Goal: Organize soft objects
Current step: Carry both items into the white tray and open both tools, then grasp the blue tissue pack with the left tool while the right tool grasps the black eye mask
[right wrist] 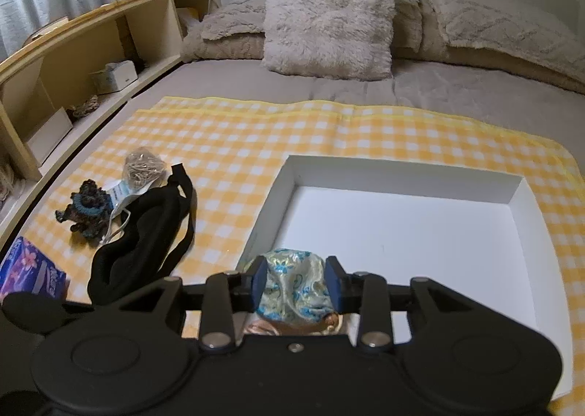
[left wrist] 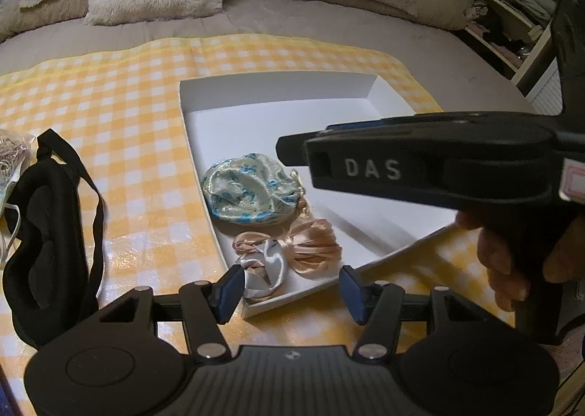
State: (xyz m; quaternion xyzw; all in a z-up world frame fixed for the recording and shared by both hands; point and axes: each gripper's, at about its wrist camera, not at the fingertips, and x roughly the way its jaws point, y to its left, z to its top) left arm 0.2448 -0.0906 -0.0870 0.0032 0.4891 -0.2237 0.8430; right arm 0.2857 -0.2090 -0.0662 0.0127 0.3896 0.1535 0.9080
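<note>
From the left wrist view, the left claw (left wrist: 290,288) stands released, its blue pads wide apart and nothing between them, hovering over the near corner of the white box (left wrist: 278,96). That box sits on a yellow checked cloth (left wrist: 139,87) spread over the bed (left wrist: 292,19). Inside, at the near left end, lie a satin pouch (left wrist: 248,193) patterned in blue and, just nearer, a bundle of peach ribbon (left wrist: 310,248) with a silver-white satin bow (left wrist: 268,264). To the left on the cloth, outside the box, a black sleep mask (left wrist: 47,229) lies with its strap looped loosely. The right tool crosses the right side of the picture, but its tip is not readable here.

From the right wrist view, the right claw (right wrist: 295,282) brackets the satin pouch (right wrist: 292,288); the pads sit right at its flanks, yet whether they press it or have let go I cannot tell. Far left on the cloth lie a dark crocheted piece (right wrist: 87,207), a small clear bag (right wrist: 140,167) of pale loops and the sleep mask (right wrist: 142,233).

The mask looks light, floppy and padded; I would pinch its thick centre rather than the strap, which would likely dangle and snag. Satin is probably slippery, so a gathered fold suits best.
</note>
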